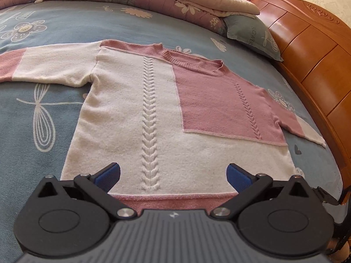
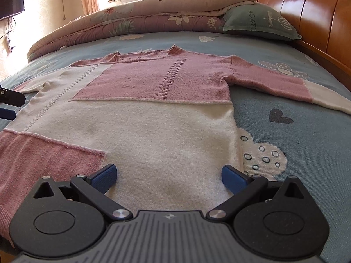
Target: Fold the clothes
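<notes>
A pink and cream knit sweater [image 1: 158, 100] lies flat and face up on the bed, both sleeves spread out sideways, its neck pointing away. My left gripper [image 1: 173, 175] hovers open over the sweater's hem near the cable-knit stripe, nothing between its blue pads. In the right wrist view the same sweater [image 2: 153, 118] fills the middle. My right gripper [image 2: 169, 175] is open above the cream lower part, near the right side seam. The left gripper's fingers [image 2: 9, 104] show at the far left edge of that view.
The bed has a blue sheet [image 2: 296, 153] with white flower prints. A rolled pink floral quilt [image 2: 136, 24] lies along the far side. A grey-green pillow [image 2: 261, 22] leans by the wooden headboard [image 2: 318, 17] on the right.
</notes>
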The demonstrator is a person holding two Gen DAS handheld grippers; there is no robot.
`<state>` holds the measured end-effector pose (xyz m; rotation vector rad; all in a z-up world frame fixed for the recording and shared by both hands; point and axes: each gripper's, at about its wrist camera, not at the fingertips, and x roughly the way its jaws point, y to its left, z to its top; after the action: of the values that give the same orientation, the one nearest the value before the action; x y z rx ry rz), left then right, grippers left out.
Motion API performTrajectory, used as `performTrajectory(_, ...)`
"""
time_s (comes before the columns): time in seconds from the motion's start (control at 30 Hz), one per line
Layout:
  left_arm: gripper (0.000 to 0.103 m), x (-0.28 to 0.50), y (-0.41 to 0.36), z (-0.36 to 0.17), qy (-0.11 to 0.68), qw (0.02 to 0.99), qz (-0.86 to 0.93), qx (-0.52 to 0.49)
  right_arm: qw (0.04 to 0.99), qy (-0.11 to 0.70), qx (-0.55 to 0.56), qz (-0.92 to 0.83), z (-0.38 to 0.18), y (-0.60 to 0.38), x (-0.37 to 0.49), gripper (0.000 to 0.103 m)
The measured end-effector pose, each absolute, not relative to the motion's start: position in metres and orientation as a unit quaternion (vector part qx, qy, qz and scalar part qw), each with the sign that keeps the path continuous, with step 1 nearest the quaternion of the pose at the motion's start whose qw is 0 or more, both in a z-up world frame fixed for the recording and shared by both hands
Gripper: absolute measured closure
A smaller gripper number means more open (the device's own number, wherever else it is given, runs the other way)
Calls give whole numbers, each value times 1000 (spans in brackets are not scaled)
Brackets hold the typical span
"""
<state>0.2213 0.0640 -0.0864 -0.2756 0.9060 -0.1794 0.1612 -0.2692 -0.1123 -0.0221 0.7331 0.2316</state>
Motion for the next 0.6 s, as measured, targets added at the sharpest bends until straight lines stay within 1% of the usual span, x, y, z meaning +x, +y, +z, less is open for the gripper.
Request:
performTrajectory(0.07,1,220,74,-98,455,876,-71,-143,927,359,-14,110,-112,-268,161,0)
performTrajectory(0.13,1,212,86,-102,449,878,-74,-150,925,362,-15,110,-111,-267,161,0)
performTrajectory(0.3,1,212,93,-87,462,879,-47,-109,925,362,-27,110,-111,-264,160,0)
performTrajectory(0.47,1,244,65,-64,448,887,-83,-79,926,360,-30,111,-111,-264,159,0)
performTrajectory(0.6,1,270,32,-70,456,879,-116,-73,926,359,-33,111,-111,-264,158,0)
